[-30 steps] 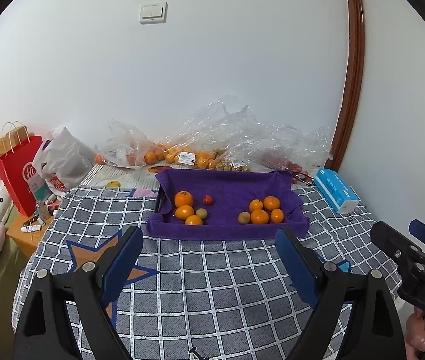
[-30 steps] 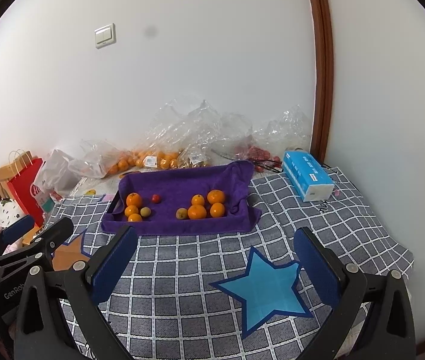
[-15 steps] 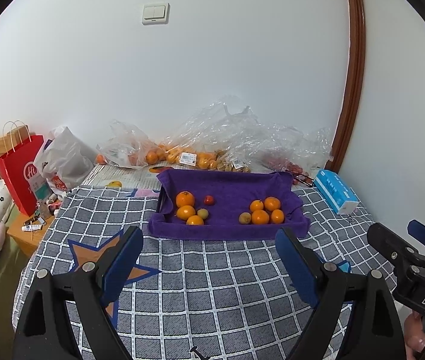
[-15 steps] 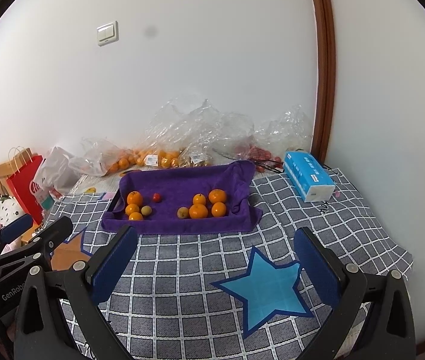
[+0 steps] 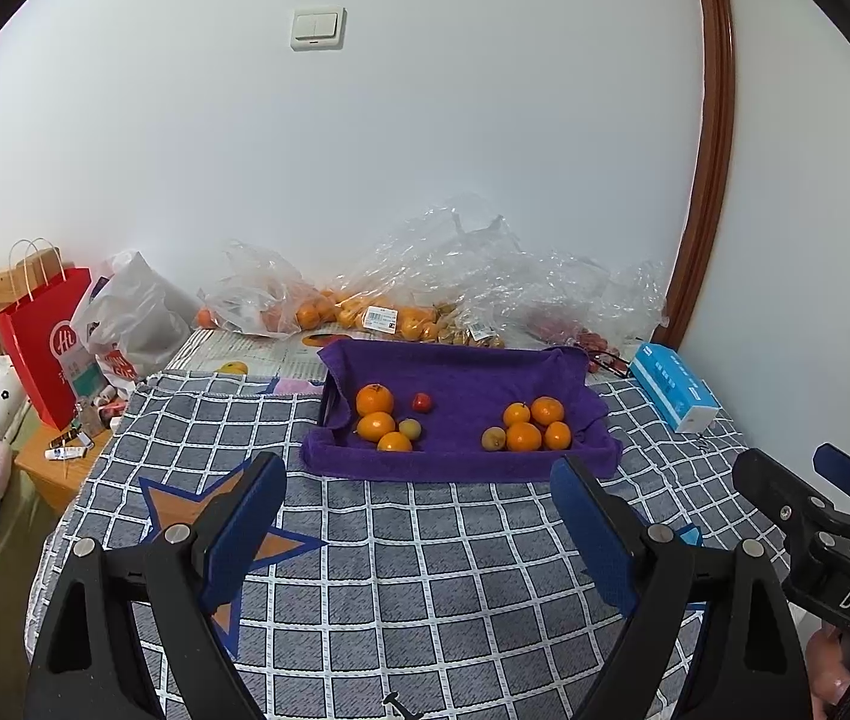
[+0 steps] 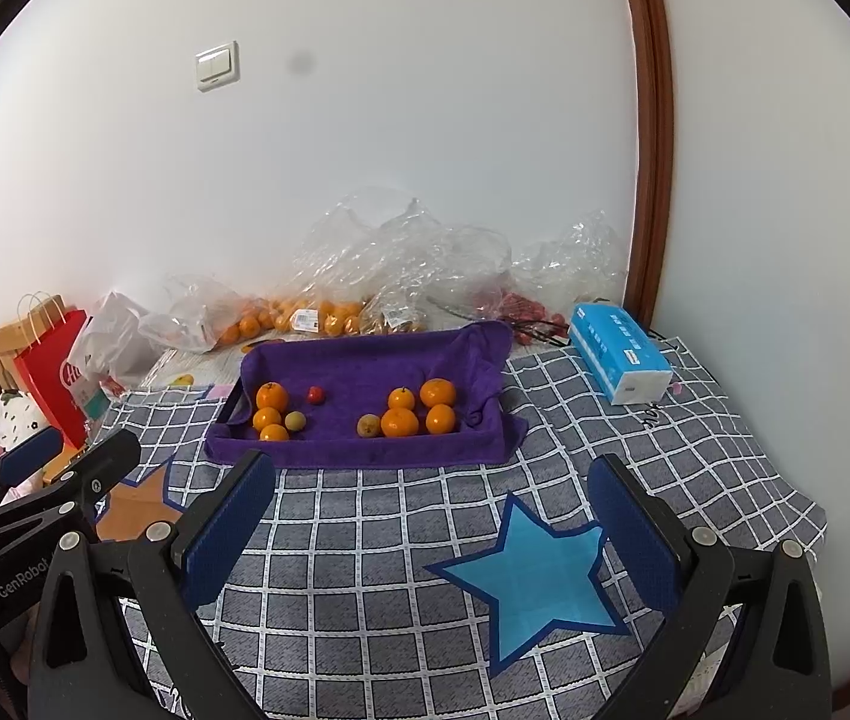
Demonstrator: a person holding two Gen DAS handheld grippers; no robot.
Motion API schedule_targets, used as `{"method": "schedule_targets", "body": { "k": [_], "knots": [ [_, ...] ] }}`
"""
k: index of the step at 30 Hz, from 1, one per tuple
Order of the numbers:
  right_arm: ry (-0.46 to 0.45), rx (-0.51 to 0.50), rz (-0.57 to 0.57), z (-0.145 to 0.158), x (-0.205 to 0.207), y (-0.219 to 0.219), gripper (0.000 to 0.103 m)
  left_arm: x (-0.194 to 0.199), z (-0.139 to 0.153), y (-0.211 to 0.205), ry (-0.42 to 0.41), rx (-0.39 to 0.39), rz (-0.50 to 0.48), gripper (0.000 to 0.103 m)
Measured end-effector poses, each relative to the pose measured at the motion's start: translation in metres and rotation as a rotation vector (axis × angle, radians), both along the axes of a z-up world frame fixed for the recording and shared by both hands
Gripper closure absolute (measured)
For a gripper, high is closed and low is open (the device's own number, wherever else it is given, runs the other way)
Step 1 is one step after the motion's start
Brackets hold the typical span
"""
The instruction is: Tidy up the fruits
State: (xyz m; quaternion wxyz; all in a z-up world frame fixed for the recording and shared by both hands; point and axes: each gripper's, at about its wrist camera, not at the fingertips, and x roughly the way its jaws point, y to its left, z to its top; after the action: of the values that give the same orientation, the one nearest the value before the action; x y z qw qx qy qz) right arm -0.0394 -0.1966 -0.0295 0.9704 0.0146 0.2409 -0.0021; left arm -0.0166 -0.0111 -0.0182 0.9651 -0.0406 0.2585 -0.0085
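1. Your working surface is the bed, covered by a checked blanket (image 5: 425,570) with star patches. Both grippers hang over its near part, and everything you need lies ahead of them, toward the wall.

2. The purple towel-lined tray (image 5: 460,468) sits on the blanket beyond both grippers, well apart from either. In the left wrist view it lies straight ahead; in the right wrist view (image 6: 365,450) it lies ahead and to the left. Its long side runs crosswise to your reach.

3. Your left gripper (image 5: 419,504) stands spread wide with nothing between its pads. Your right gripper (image 6: 430,504) is likewise spread and empty. By my reading the left one lines up with the tray more squarely.

4. The right cluster in the tray is four oranges (image 5: 535,423) packed touching, with a small brownish-yellow fruit (image 5: 492,438) just beside them on their left.

5. The left cluster is three oranges (image 5: 377,420) with a small greenish-yellow fruit (image 5: 410,428) touching them.

6. A single small red fruit (image 5: 422,401) lies apart, between the clusters but nearer the left one. It looks like the easiest piece to pinch cleanly; what kind it is I cannot tell.
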Motion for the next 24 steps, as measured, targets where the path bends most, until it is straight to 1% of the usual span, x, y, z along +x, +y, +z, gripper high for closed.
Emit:
{"method": "schedule_targets", "body": {
  "k": [24],
  "knots": [
    [0.001,-0.005,0.003,-0.0004,-0.0002,0.0023,0.001,-0.0012,0.0001,0.0011,-0.004,-0.003,0.006,0.013]
  ]
}}
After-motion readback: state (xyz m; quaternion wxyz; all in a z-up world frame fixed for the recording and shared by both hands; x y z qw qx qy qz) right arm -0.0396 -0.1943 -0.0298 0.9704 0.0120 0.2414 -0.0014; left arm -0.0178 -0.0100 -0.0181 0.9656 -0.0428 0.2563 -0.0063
